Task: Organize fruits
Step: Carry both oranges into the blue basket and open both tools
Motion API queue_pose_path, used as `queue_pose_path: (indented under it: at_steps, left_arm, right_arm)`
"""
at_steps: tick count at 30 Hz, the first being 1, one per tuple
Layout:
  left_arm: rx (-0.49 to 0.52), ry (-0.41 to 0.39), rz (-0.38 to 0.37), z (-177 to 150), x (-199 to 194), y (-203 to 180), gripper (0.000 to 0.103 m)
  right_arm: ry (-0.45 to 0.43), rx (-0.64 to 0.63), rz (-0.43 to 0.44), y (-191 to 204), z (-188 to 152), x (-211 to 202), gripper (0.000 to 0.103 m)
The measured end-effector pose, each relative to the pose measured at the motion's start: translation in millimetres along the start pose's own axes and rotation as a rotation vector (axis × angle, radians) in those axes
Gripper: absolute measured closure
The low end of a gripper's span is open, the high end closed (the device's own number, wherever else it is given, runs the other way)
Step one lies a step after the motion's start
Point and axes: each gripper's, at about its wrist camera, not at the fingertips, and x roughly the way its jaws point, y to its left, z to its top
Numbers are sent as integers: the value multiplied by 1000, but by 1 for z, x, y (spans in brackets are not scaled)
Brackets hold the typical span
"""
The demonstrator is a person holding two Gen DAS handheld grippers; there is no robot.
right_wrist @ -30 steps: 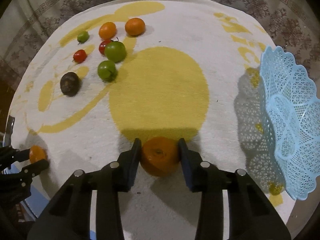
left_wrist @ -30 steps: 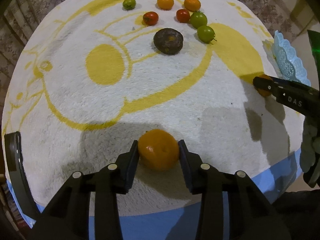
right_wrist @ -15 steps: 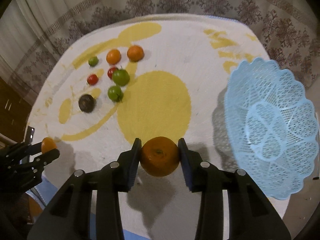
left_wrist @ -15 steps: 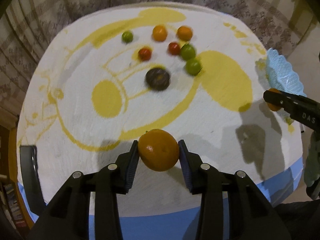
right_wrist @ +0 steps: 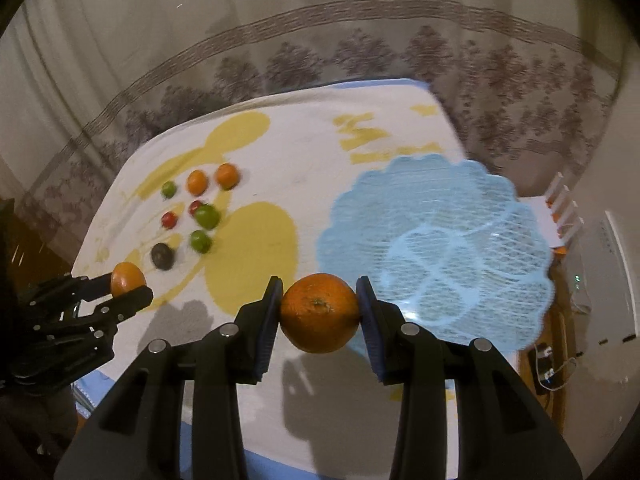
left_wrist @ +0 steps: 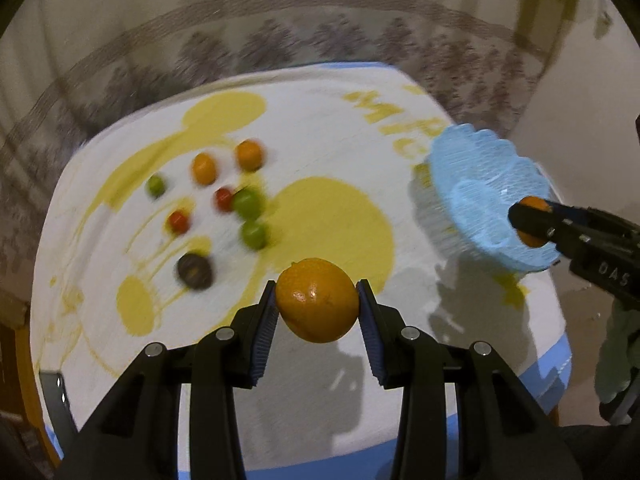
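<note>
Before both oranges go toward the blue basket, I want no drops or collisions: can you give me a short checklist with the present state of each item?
1. Left tool clamped on its round orange fruit: ok, pads press both sides.
2. Right tool clamped on its round orange fruit: ok.
3. Light blue plastic lattice basket free to take fruit: ok, nothing lies inside.
4. Both oranges lifted off the white and yellow towel: ok, shadows lie below them.
5. The two tools apart from each other: ok.
6. Loose fruits out of the path: ok, they lie far left of the basket.
</note>
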Motion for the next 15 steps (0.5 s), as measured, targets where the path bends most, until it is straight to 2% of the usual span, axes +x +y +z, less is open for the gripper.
queue_pose_path:
  at_steps: [7, 15]
  left_arm:
    - [92, -41, -58, 31, 8, -61, 63]
    - [151, -25, -117, 49, 29, -114, 63]
  right_arm:
    - [2, 65, -63, -50, -8, -7, 64]
    - [15, 97, -82, -80, -13, -8, 64]
